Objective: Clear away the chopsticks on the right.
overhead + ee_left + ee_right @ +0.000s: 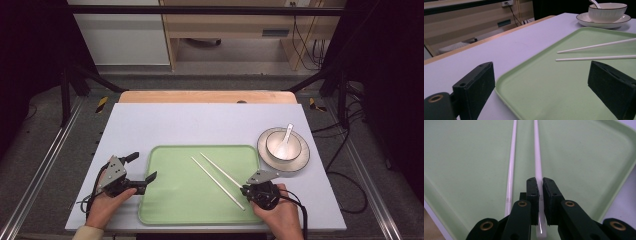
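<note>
Two chopsticks (510, 170) on tray (170, 200), right tool (540, 195) pinching one, left tool (142, 170) spread.

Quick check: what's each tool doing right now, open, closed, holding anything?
Left tool: open, holding nothing, at the green tray's edge.
Right tool: closed on one white chopstick.

In the high view the light falls evenly from above on the pale table (150, 125), which is bright with soft, faint shadows, while the left and right edges of the frame sink into near black. The left gripper view is a little dim and soft, its two black jaws in the lower corners slightly blurred and the background at upper left out of focus. In the right gripper view the green tray (464, 157) is evenly lit, a white chopstick (538, 170) carries a small glare at lower centre, and the top of the frame blurs.
</note>
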`<state>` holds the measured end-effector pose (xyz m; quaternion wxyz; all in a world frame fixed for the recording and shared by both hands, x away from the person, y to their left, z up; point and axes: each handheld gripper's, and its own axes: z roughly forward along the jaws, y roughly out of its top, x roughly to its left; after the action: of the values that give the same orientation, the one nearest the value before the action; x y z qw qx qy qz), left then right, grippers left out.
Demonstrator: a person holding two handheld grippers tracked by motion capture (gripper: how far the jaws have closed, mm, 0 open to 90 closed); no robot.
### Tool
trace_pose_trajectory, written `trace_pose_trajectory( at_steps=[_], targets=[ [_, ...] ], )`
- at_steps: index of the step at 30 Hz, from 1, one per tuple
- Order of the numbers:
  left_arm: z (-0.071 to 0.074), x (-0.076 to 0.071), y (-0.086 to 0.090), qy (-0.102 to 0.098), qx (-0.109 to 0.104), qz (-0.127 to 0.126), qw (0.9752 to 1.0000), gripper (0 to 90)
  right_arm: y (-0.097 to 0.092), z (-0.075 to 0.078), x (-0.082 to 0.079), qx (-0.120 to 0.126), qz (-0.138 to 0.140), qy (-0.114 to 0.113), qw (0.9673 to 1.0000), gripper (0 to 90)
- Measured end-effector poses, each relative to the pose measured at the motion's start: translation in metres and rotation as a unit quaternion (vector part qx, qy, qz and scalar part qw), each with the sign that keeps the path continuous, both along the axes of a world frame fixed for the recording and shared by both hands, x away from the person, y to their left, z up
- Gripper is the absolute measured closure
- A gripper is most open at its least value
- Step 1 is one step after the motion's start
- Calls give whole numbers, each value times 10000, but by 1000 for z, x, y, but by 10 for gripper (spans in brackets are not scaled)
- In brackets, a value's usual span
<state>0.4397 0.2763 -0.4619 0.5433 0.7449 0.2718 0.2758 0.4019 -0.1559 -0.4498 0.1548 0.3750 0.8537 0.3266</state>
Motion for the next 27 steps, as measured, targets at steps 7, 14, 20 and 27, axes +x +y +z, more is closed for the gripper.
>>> trace_pose_trajectory(
  at_steps=[7, 14, 20, 27],
  targets=[
    [0, 0, 0, 4, -4, -8, 10000, 68, 6, -6, 0, -19, 86, 138, 9999, 836],
    [1, -1, -3, 17, -17, -37, 10000, 68, 13, -10, 1, 32, 153, 239, 9996, 833],
    [4, -2, -10, 92, -95, -98, 9999, 79, 13, -13, 1, 96, 185, 337, 9992, 821],
    [11, -6, -21, 370, -50, -91, 9993, 179, 8, -10, -3, 363, 219, 242, 9988, 728]
  ],
)
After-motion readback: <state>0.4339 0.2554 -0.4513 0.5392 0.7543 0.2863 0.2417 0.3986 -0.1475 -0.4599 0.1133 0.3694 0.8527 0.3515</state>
